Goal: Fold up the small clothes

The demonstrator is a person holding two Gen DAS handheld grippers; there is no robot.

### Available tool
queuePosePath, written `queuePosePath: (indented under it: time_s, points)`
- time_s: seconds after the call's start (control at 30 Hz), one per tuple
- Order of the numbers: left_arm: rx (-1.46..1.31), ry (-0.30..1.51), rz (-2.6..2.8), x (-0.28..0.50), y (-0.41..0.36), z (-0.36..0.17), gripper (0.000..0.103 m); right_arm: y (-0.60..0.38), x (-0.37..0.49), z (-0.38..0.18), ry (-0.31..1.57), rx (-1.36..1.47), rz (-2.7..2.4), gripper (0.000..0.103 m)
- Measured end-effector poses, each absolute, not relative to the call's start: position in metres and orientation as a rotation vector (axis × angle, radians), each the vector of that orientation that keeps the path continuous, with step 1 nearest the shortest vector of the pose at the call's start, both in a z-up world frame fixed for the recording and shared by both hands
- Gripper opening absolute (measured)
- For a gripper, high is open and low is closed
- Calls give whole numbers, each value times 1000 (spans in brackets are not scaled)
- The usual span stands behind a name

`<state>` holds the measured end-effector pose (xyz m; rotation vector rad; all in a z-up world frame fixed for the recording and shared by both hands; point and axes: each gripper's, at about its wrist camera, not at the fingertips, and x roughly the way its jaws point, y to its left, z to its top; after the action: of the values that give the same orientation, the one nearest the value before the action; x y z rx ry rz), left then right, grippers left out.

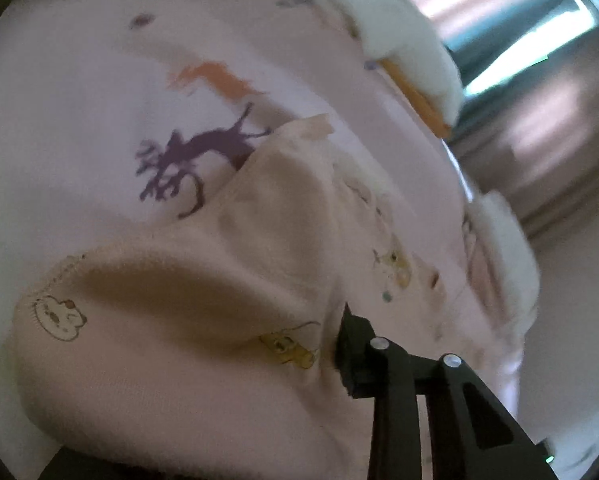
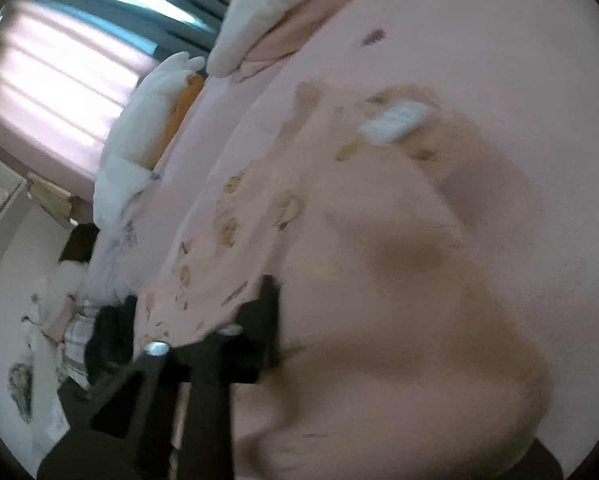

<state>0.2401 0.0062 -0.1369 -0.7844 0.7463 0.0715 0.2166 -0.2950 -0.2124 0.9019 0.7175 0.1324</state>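
Observation:
A small pale beige garment (image 1: 187, 360) printed with little yellow bears lies crumpled on a pink bedsheet (image 1: 79, 100) that carries purple and orange deer shapes. My left gripper (image 1: 335, 340) is shut on a fold of it: one black finger (image 1: 355, 356) shows, while cloth drapes over and hides the other. In the blurred right wrist view the same garment (image 2: 379, 260) bulges up, with its white label (image 2: 395, 122) facing up. My right gripper (image 2: 279, 320) is shut on its edge, and one black finger (image 2: 265, 312) presses into the cloth.
White fluffy pillows (image 1: 411, 32) with an orange edge lie along the far side of the bed. Pink curtains (image 2: 59, 64) and a window stand behind them. A heap of other clothes (image 2: 99, 336), dark and checked, sits at the bed's edge in the right wrist view.

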Motion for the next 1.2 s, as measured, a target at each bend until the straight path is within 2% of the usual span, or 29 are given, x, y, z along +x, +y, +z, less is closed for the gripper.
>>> queuePosePath:
  time_s: [0.07,0.2,0.3,0.37,0.57,0.67,0.8,0.87,0.9,0.97,1.0,1.03,1.07,1.13,1.2]
  points:
    - [-778,763,81,241,6,-136,28,-303,216,-216,713,955,166,7]
    - [-784,841,34,238,10,-128,16,-301,214,-212,714,926,184,9]
    - [-722,886,-17,225,10,-115,11,-303,201,-204,713,915,214,9]
    - [-729,919,-35,209,13,-108,2,-305,187,-199,728,911,222,6]
    - [-788,953,-51,190,24,-113,1,-307,143,-186,712,837,216,5]
    - [-990,966,-53,192,29,-138,1,-314,146,-200,756,937,207,10]
    - [-1085,930,-133,190,40,-147,4,-317,147,-223,755,1091,257,6]
    - [-1111,924,-148,193,44,-150,5,-314,152,-222,744,1088,268,11]
    - [-1151,916,-149,194,47,-152,10,-312,156,-221,747,1085,279,13]
    - [-1238,860,-173,193,50,-153,31,-307,167,-220,747,1095,295,22]
    - [-1270,819,-196,191,51,-152,47,-304,174,-219,736,1106,301,25]
    - [-1282,778,-220,192,50,-149,57,-301,179,-217,722,1111,310,33]
    - [-1269,744,-243,197,46,-144,59,-300,182,-214,717,1109,314,39]
    - [-1189,781,-219,212,39,-143,59,-295,192,-210,713,1090,303,41]
    - [-1087,846,-157,225,31,-141,51,-290,203,-207,724,1055,252,38]
